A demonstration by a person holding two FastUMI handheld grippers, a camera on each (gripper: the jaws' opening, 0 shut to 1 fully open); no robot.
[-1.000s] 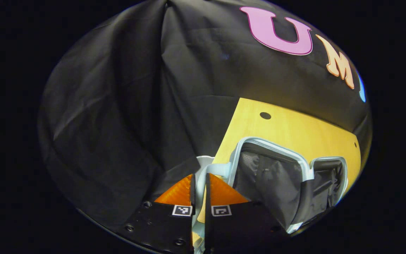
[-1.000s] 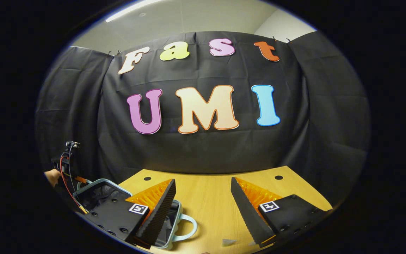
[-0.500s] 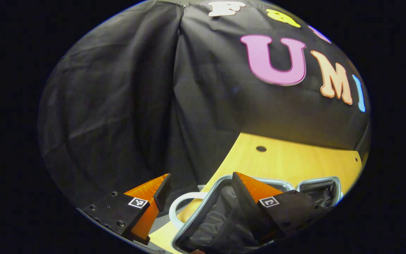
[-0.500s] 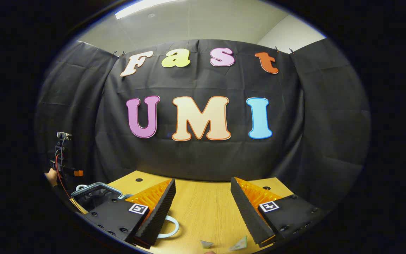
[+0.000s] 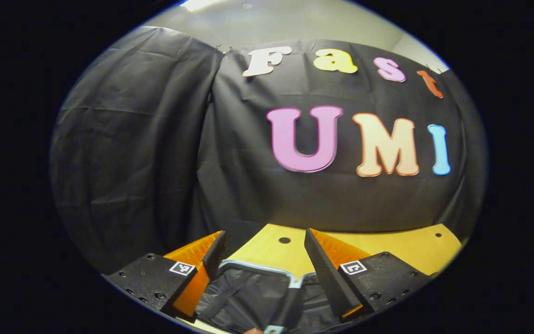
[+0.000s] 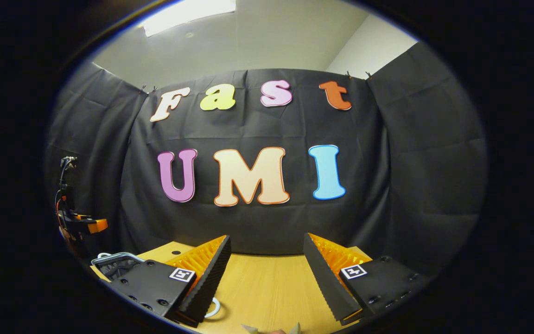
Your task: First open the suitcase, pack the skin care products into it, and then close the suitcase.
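Note:
The suitcase (image 5: pixel 254 268) lies open on the wooden table (image 5: pixel 387 242), its pale rim and dark lining just below my left gripper (image 5: pixel 264 239). That gripper is open and holds nothing. In the right gripper view the suitcase (image 6: pixel 115 260) sits at the far left, and part of its pale handle (image 6: pixel 214 308) shows beside one finger. My right gripper (image 6: pixel 267 240) hangs open and empty over the table (image 6: pixel 267 287). The left gripper (image 6: pixel 74 225) is seen far off, above the suitcase. Two small pale pieces (image 6: pixel 249 328) poke in at the bottom edge; what they are is unclear.
Black cloth walls close the booth behind and to both sides of the table. A small round hole (image 5: pixel 284 240) marks the tabletop past the suitcase. Bare wood stretches ahead of the right gripper to the back wall.
My left gripper went from shut on the suitcase's pale edge to open, then lifted and turned toward the back wall. The right gripper tilted upward; the suitcase slid lower and left in its view.

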